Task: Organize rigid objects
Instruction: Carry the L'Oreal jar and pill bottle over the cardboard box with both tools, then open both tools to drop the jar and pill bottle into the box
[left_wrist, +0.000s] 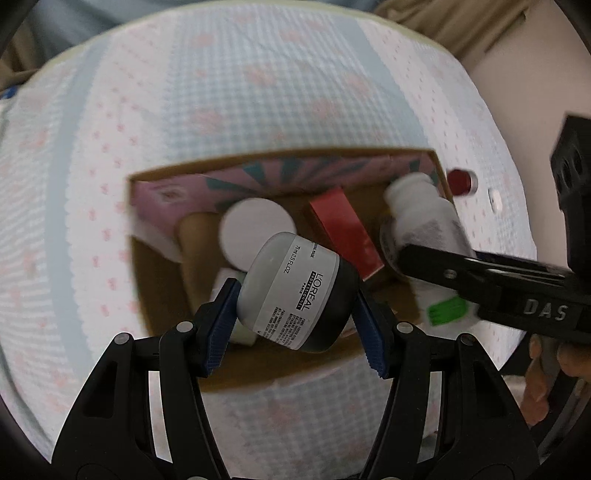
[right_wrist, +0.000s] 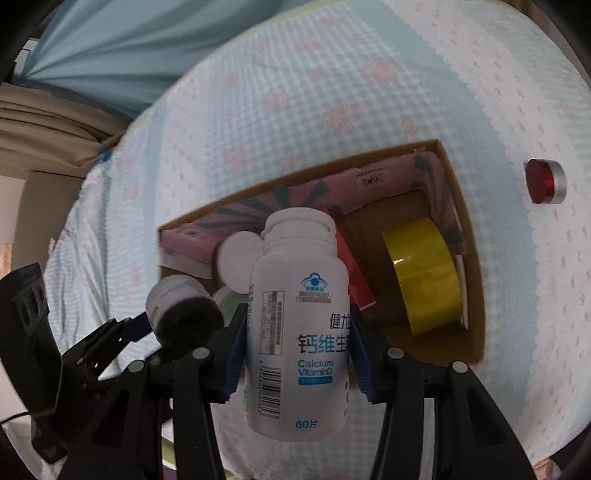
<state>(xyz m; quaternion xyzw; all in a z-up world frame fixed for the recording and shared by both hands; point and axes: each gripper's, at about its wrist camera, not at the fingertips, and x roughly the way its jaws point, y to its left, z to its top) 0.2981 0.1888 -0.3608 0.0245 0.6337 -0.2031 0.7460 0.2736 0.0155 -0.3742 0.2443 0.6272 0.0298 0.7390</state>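
My left gripper (left_wrist: 295, 314) is shut on a grey L'Oreal jar (left_wrist: 295, 291) with a black lid, held tilted above the near part of an open cardboard box (left_wrist: 441, 173). My right gripper (right_wrist: 297, 354) is shut on a white calcium vitamin bottle (right_wrist: 299, 325), held upright above the same box (right_wrist: 469, 236). The bottle (left_wrist: 424, 225) and the right gripper's arm show at the right of the left wrist view. The jar (right_wrist: 181, 302) shows at the left of the right wrist view.
The box holds a pink carton (right_wrist: 258, 210), a white round lid (left_wrist: 255, 225), a red box (left_wrist: 343, 225), a yellow tape roll (right_wrist: 424, 273) and a tan tube (left_wrist: 195, 243). A small red jar (right_wrist: 545, 181) lies on the checked bedspread (left_wrist: 221, 92) right of the box.
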